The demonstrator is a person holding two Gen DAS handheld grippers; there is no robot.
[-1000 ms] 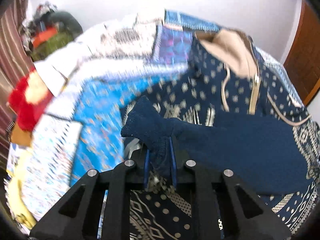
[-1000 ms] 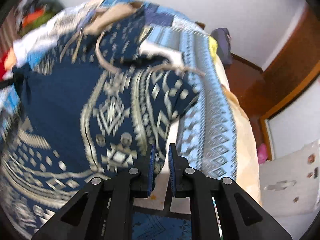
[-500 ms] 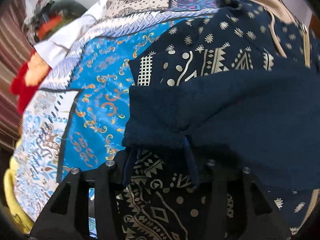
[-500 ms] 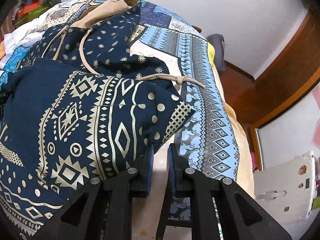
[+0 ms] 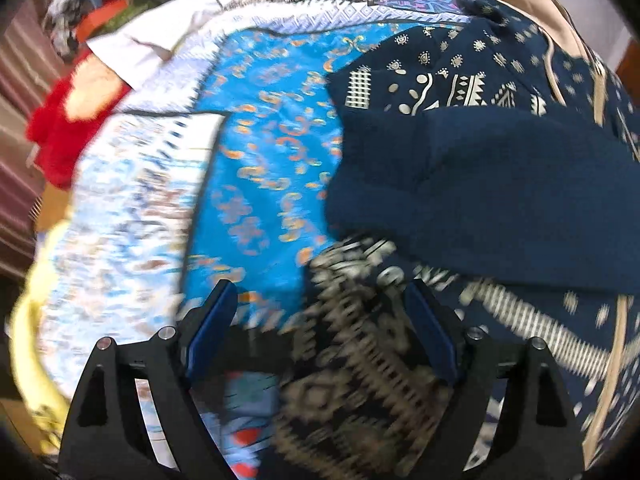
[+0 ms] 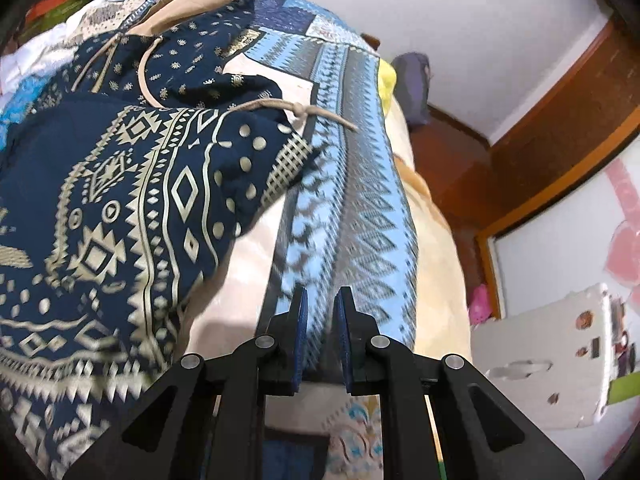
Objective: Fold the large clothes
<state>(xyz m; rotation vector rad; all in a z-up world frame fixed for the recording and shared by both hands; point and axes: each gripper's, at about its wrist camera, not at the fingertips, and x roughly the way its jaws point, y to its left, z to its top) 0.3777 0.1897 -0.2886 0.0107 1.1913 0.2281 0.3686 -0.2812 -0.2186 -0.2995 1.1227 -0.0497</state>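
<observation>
A navy hoodie [image 5: 500, 184] with cream geometric print lies spread on a bed under a patchwork quilt [image 5: 264, 168] of blue, white and cream panels. In the left wrist view the garment fills the frame from about one o'clock round to six, its plain dark sleeve [image 5: 460, 196] folded across the printed body, the tan-lined hood [image 5: 532, 4] up at one o'clock. The left claw [image 5: 320, 328] hangs low over the hoodie's patterned hem with its jaws opening wide; blurred printed cloth shows between the blue pads [image 5: 212, 324], yet neither pad presses on it, so it grips nothing.

In the right wrist view the hoodie [image 6: 132, 200] sits from nine to eleven o'clock, a knotted tan drawstring [image 6: 296, 110] trailing off its edge onto the quilt's light-blue zigzag border [image 6: 360, 216]. The right claw [image 6: 320, 328] is drawn almost fully together with only a narrow slit between its pads, empty, poised over that border just beside the hoodie's edge and clear of it.

A red soft toy [image 5: 68, 120] lies at nine o'clock in the left view, well apart from the hoodie.
</observation>
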